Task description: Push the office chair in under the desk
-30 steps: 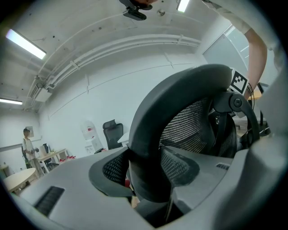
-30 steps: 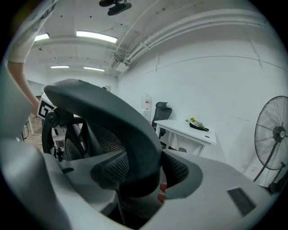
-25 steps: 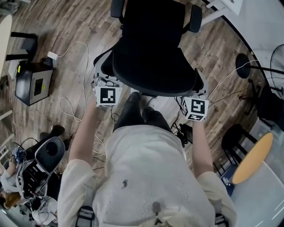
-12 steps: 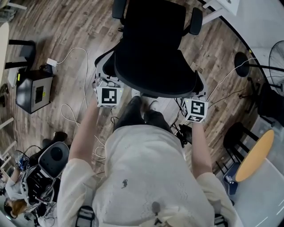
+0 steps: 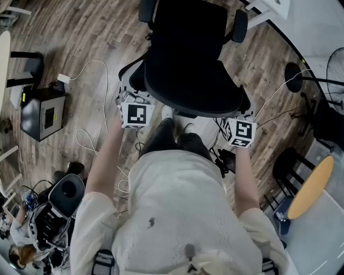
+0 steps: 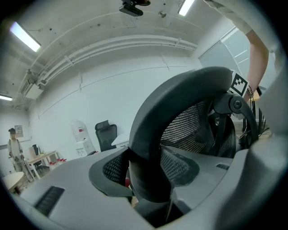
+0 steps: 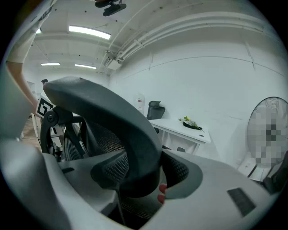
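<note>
In the head view, the black office chair (image 5: 188, 70) stands on the wooden floor (image 5: 80, 48) just in front of the person, with its backrest on the near side and its seat and 2 armrests on the far side. The left gripper (image 5: 130, 95) is at the left edge of the backrest and the right gripper (image 5: 243, 114) is at the right edge. A corner of the white desk (image 5: 271, 6) shows at the far right, apart from the chair. White cables (image 5: 102, 86) and a black box (image 5: 40, 110) lie on the floor at the left. In the left gripper view, the left gripper (image 6: 148, 182) has its 2 jaws clamped on the grey rim (image 6: 180, 103) of the backrest, 1 jaw on each side of it, with the mesh (image 6: 189, 126) behind. In the right gripper view, the right gripper (image 7: 144, 175) is clamped in the same way on the other side of the rim (image 7: 103, 108). Far behind, a white desk (image 7: 180, 128) stands at the wall with another black chair (image 7: 155, 110) beside it.
</note>
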The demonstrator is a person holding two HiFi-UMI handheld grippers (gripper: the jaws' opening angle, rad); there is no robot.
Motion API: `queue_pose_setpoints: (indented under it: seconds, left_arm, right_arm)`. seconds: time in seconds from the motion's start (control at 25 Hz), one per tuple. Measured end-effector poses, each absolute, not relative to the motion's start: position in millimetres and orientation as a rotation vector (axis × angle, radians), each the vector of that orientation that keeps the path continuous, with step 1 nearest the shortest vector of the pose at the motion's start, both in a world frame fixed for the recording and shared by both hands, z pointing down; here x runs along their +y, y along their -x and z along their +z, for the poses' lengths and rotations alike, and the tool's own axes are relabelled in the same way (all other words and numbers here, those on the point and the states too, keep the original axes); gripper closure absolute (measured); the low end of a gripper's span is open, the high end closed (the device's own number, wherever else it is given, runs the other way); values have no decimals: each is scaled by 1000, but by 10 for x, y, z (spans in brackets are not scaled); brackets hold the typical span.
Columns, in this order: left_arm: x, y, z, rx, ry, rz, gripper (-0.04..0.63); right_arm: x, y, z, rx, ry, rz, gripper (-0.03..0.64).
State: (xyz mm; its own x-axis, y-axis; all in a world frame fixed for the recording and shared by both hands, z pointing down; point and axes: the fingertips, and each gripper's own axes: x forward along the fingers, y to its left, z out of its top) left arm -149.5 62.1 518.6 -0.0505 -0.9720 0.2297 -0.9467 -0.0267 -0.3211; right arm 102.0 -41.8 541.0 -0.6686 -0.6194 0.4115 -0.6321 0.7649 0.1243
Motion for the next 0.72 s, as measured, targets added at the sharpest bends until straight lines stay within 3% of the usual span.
queue_pose_setpoints:
  seconds: [0.72]
  left_arm:
    - [269,1661,5158,2121,2147,-613,360]
  right_arm:
    - [-719,-872,5391,-2508,-987,38,380]
